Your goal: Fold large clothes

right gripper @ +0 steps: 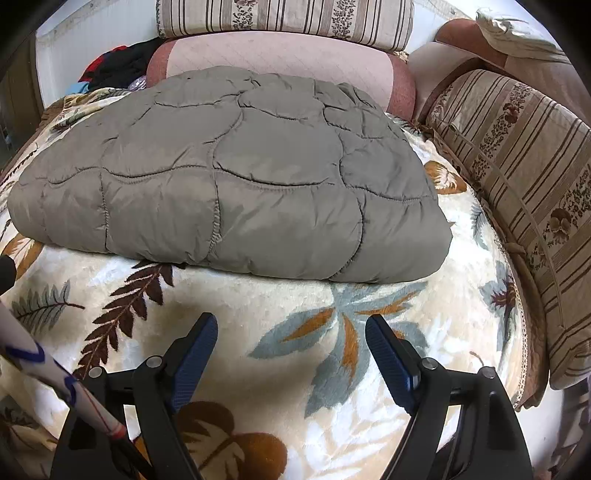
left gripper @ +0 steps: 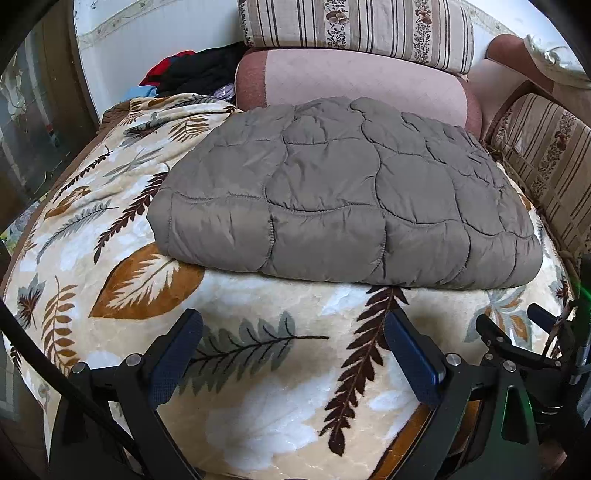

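A grey quilted padded garment [left gripper: 343, 195] lies folded into a thick rectangle on a leaf-patterned blanket [left gripper: 258, 369]. It also shows in the right wrist view [right gripper: 229, 177]. My left gripper [left gripper: 293, 325] is open and empty, hovering over the blanket just short of the garment's near edge. My right gripper [right gripper: 291, 325] is open and empty too, also short of the near edge. The right gripper also shows at the right edge of the left wrist view [left gripper: 513, 317].
A pink bolster [left gripper: 354, 79] and striped floral cushions [left gripper: 354, 29] stand behind the garment. Another striped cushion [right gripper: 524, 177] runs along the right side. A pile of dark and red clothes [left gripper: 192, 72] lies at the back left.
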`<state>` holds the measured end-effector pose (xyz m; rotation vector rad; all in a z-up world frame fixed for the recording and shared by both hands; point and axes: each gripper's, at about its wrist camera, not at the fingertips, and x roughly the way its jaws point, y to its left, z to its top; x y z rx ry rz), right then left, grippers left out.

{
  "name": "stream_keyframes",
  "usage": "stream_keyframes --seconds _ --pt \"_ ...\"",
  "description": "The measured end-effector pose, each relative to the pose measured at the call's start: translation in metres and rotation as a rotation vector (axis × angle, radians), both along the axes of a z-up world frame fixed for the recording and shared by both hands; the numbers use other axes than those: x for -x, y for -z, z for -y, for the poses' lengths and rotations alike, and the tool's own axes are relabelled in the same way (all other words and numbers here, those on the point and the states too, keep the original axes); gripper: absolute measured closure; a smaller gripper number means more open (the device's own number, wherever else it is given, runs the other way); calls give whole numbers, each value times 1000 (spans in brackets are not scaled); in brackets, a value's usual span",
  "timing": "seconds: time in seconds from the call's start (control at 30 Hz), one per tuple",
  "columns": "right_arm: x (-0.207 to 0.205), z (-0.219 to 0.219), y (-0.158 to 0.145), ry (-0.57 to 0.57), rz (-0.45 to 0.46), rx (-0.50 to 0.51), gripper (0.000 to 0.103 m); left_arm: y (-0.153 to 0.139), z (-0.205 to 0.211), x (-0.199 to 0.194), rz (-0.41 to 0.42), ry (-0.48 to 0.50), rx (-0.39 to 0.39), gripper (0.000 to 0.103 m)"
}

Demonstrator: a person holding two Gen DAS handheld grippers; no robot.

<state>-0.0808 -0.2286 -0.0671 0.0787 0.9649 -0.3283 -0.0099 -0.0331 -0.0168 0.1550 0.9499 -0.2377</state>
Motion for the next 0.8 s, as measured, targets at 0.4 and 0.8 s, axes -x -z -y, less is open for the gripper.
stream_keyframes --seconds 0.4,0.8 --pt "-1 -1 3 -2 -15 2 17 8 1 -2 -21 0 -7 5" --pt "-4 3 7 10 -32 4 17 11 1 -5 -33 0 -10 5"
